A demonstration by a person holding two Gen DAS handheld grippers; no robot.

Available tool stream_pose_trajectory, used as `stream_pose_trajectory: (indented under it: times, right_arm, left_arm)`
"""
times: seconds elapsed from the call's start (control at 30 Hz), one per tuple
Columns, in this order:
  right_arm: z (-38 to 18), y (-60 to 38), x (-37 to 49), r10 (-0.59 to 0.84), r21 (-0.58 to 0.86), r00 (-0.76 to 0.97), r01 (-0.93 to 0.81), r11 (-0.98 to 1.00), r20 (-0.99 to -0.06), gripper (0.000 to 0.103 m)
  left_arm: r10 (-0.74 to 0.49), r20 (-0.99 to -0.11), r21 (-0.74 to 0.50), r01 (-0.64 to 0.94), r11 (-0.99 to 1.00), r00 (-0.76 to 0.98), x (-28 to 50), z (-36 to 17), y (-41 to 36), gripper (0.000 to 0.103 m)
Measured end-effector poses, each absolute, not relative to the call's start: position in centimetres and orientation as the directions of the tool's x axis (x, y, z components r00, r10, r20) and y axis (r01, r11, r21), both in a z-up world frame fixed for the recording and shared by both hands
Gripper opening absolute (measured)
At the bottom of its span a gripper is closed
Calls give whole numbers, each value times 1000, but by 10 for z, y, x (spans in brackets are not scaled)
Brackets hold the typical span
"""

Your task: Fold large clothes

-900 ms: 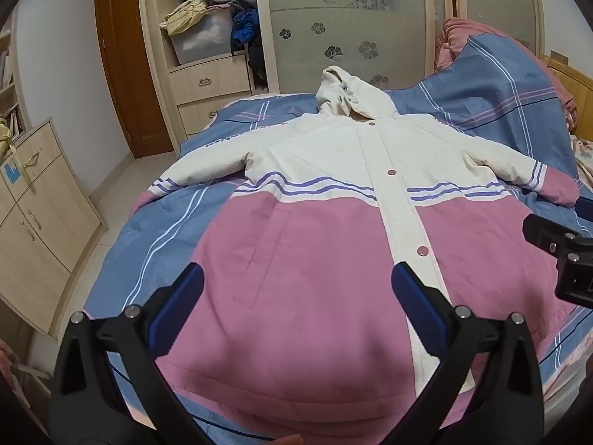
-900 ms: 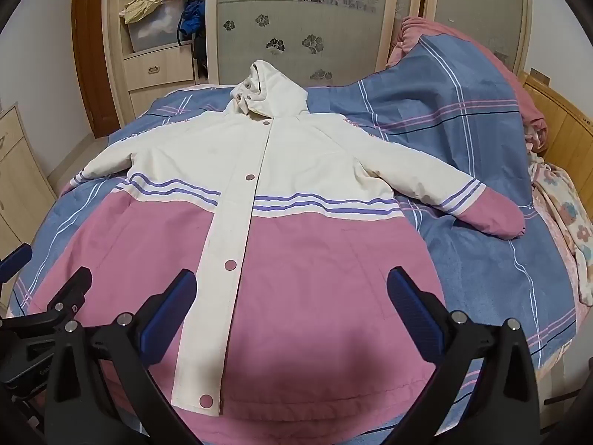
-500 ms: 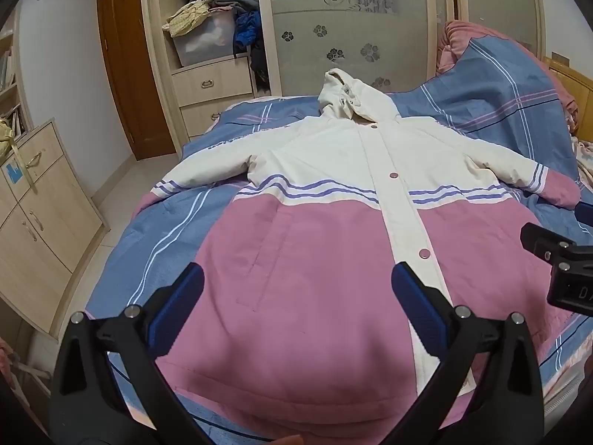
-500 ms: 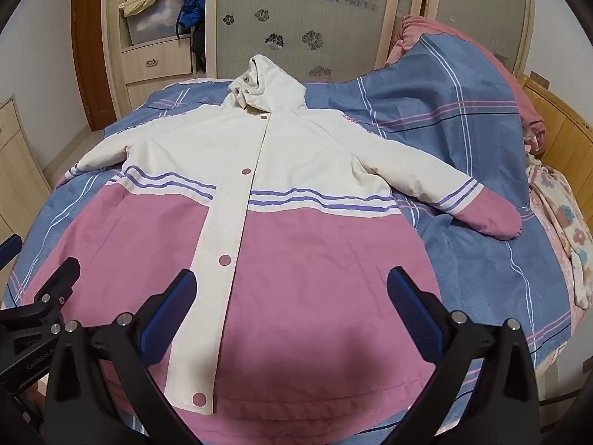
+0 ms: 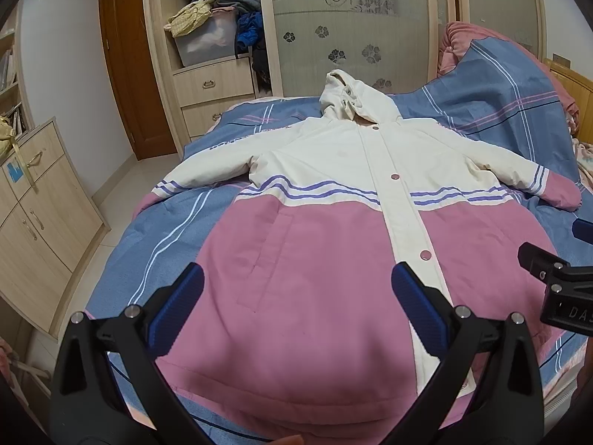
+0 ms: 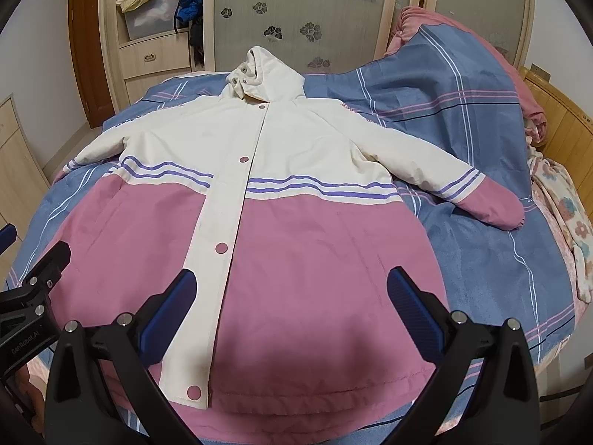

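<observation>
Left wrist view, nearest first: the left gripper (image 5: 296, 296) hangs over the hem of the jacket (image 5: 315, 278), its two black arms spread wide and its ribbed blue fingers (image 5: 179, 313) released, nothing between them. At the right edge of that view a black part of the right gripper (image 5: 556, 289) juts in. In its own view the right gripper (image 6: 292, 304) is likewise spread apart and empty above the hem, blue textured pads (image 6: 413, 319) well separated. The jacket lies flat, front up and buttoned, on the bed (image 6: 481, 259), hem toward the cameras and hood (image 6: 267, 78) pointing away. Its lower half is a smooth pink woven fabric, slightly puffed, with a stitched seam just above the hem; the upper half is cream, split from the pink by thin purple stripes. A cream placket (image 6: 226, 230) runs up the middle with round pink snaps. Both sleeves spread outward, the one on the right of the frame ending in a rounded pink cuff (image 6: 493, 204). Underneath lies a blue quilt cover (image 5: 500, 104) with white and pink lines, bunched into a mound farther back. Beyond stand a pale wood wardrobe (image 5: 211, 85) with drawers and heaped clothes, and frosted sliding doors (image 6: 315, 11) with flower patterns.
</observation>
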State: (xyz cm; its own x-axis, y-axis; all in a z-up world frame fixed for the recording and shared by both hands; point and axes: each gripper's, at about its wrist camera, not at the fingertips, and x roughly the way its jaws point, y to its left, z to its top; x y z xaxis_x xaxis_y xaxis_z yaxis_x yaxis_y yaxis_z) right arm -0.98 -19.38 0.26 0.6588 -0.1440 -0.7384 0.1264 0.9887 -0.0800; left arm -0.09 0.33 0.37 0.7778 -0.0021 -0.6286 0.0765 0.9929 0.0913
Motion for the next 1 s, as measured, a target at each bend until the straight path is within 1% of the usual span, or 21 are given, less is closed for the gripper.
stream_pose_trajectory:
  times: [0.3,0.53,0.77,1.0]
  right_arm:
    - [1,-194,-10,-148,-82,655,130,988,-741,102]
    - [0,-193,-9,-148,-85,650,128,988,-746,102]
    - [0,-194,-9,-146,-82,650,128,988,-746,102]
    - [-2,-197,-7,-156,-83,641,143,986,-752,102]
  left_arm:
    - [14,-619,103,64,993,785,-1,3,4,101]
    - [-6,-636,82,75,994,772,3,1,6,101]
    - [14,-622,99,61,993,783,0,1,4,101]
    - [10,-630,94,64,993,776,1,0,5,101]
